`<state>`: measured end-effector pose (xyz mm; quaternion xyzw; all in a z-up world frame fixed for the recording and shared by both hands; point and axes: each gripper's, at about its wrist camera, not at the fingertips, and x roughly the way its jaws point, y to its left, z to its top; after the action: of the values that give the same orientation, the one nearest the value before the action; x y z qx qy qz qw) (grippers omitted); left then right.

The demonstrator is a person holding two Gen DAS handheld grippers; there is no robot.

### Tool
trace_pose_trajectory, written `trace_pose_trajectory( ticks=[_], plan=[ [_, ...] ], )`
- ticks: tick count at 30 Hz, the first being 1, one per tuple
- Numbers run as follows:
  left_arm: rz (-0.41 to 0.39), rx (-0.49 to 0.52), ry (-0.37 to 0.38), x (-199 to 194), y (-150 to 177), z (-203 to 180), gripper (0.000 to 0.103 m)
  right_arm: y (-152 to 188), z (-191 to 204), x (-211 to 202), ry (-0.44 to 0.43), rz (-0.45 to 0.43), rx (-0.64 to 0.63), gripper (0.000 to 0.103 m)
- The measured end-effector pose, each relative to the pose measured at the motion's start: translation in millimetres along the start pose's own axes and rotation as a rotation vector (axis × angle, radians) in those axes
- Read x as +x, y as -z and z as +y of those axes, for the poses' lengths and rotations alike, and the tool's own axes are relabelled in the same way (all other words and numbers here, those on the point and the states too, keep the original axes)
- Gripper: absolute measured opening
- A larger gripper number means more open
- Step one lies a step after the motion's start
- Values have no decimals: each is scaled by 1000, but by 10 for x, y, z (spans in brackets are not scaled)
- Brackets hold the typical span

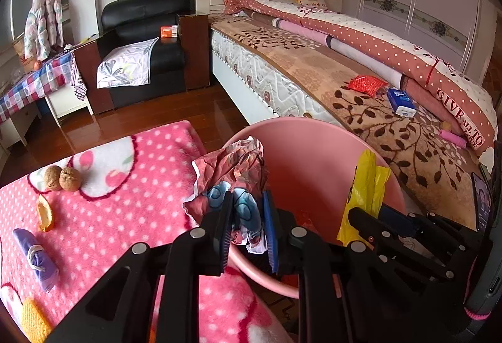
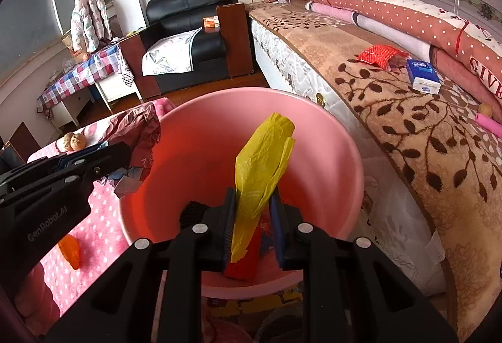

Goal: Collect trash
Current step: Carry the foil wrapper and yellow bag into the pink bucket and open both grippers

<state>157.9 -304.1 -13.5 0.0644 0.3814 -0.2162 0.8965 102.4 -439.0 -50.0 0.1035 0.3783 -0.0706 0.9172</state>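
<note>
A pink bin [image 1: 313, 155] stands between a pink blanket and the bed. My left gripper [image 1: 248, 202] is shut on a crumpled printed paper wrapper [image 1: 232, 164], which it holds over the bin's left rim. To its right, my right gripper [image 1: 370, 214] pinches a yellow plastic bag [image 1: 365, 183]. In the right wrist view the right gripper [image 2: 252, 198] holds the yellow bag [image 2: 263, 155] upright over the bin's [image 2: 204, 139] opening. The left gripper [image 2: 116, 155] and its wrapper [image 2: 138, 129] show at the bin's left edge. A red item [image 2: 248, 261] and a black item [image 2: 193, 211] lie inside the bin.
On the pink dotted blanket [image 1: 141, 202] lie two walnuts [image 1: 62, 178], an orange peel [image 1: 45, 213] and a purple packet [image 1: 36, 258]. The bed [image 1: 313, 70] on the right carries a red wrapper [image 1: 365, 84] and a blue tissue pack [image 1: 401, 103]. A black armchair [image 1: 144, 29] stands behind.
</note>
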Motion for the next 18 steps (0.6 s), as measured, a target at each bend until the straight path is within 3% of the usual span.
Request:
trace_pose_trajectory(
  ticks=[2,6,8,18],
  plan=[
    [-4,-1,10,4,-3,-6,19,3,-6,17,3,6,-1,22],
    [-7,1,26,6,-1,-26,36,3,1,44,11,11,-6,22],
    [-8,-1,30,-1,1,-22,39,0,-1,55,18,13,-6,22],
    [-7,-32,21,-78,52,135,41,1,-48,67,23,19,20,33]
  ],
)
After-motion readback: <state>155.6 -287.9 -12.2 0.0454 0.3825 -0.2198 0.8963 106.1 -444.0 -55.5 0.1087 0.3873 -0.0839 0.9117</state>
